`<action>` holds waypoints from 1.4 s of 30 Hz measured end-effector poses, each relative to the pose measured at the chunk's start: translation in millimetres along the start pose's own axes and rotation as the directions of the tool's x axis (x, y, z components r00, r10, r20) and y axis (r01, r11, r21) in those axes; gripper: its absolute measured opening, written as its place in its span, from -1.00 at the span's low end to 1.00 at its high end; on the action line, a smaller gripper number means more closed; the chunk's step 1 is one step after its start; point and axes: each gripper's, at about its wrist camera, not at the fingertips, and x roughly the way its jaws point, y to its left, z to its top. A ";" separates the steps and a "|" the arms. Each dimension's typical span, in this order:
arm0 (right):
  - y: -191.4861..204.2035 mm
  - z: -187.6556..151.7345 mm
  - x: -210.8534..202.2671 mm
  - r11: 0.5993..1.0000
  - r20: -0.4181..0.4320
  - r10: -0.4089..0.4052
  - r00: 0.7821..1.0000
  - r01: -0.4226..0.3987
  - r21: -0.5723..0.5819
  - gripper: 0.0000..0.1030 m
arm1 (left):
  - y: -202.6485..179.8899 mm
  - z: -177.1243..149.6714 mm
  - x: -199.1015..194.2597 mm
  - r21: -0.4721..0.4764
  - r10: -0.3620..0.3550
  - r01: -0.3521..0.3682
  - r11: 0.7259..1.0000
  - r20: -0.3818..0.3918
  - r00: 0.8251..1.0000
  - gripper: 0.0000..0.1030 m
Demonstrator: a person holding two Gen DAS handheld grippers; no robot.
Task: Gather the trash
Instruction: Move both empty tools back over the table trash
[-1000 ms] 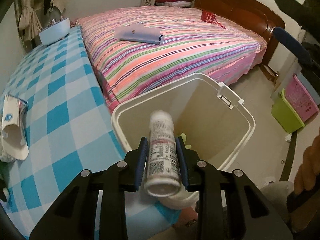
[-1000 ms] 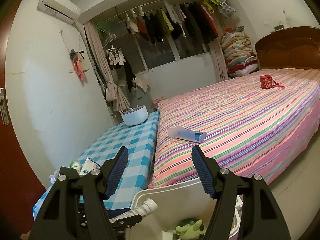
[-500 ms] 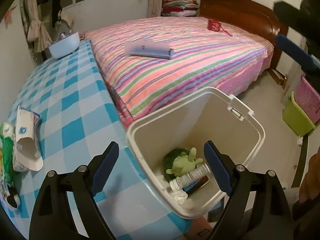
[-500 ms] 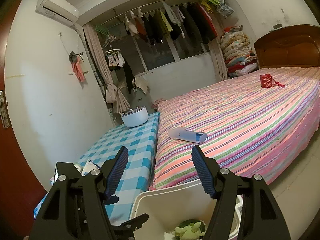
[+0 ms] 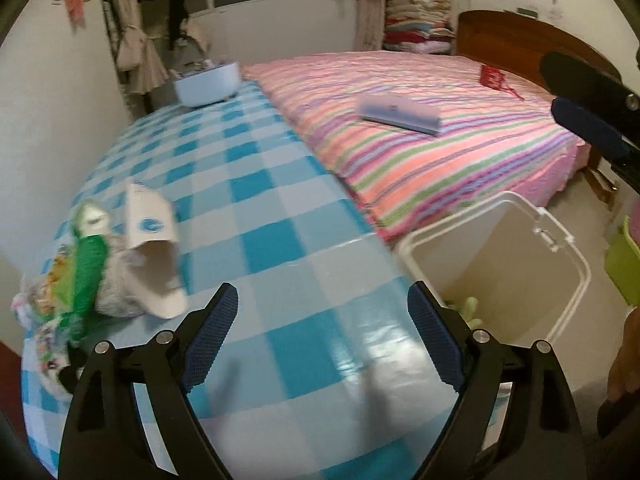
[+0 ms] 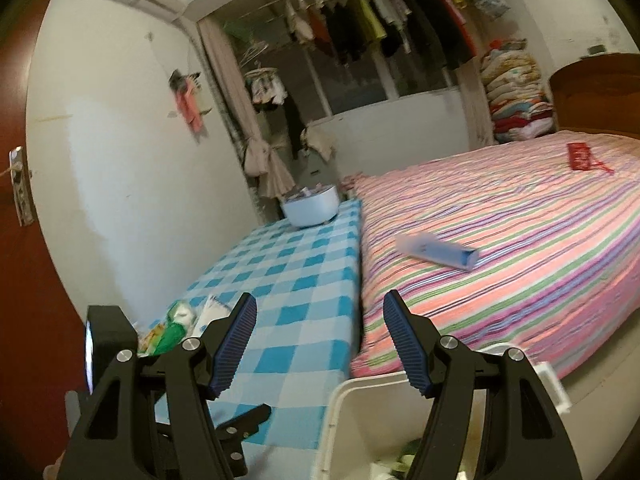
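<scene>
A cream trash bin [image 5: 496,264] stands on the floor between the checked table [image 5: 280,220] and the bed; a green toy peeks over its near rim. It also shows in the right wrist view [image 6: 372,420]. My left gripper [image 5: 320,332] is open and empty above the table's near end. A pile of trash lies at the table's left edge: a white paper carton [image 5: 154,248], a green wrapper [image 5: 86,272] and crumpled paper. My right gripper [image 6: 320,344] is open and empty, above the bin and the table edge. The pile also shows in the right wrist view [image 6: 176,328].
A pale blue bowl [image 5: 208,86] sits at the table's far end. The striped bed [image 5: 420,120] carries a pale blue box [image 5: 400,114] and a red item [image 5: 494,76]. A green bin [image 5: 624,268] stands at right. The wall runs along the table's left side.
My left gripper opened over the bin and the white bottle dropped in. It then swung left, away from the bin and over the table. My right gripper turned slightly left.
</scene>
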 end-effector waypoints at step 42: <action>152.8 -51.8 147.9 0.961 -0.275 0.245 0.930 -0.271 -0.062 0.25 | 222.9 -68.5 -0.2 -0.311 0.350 -0.374 0.874 -0.131 0.927 0.07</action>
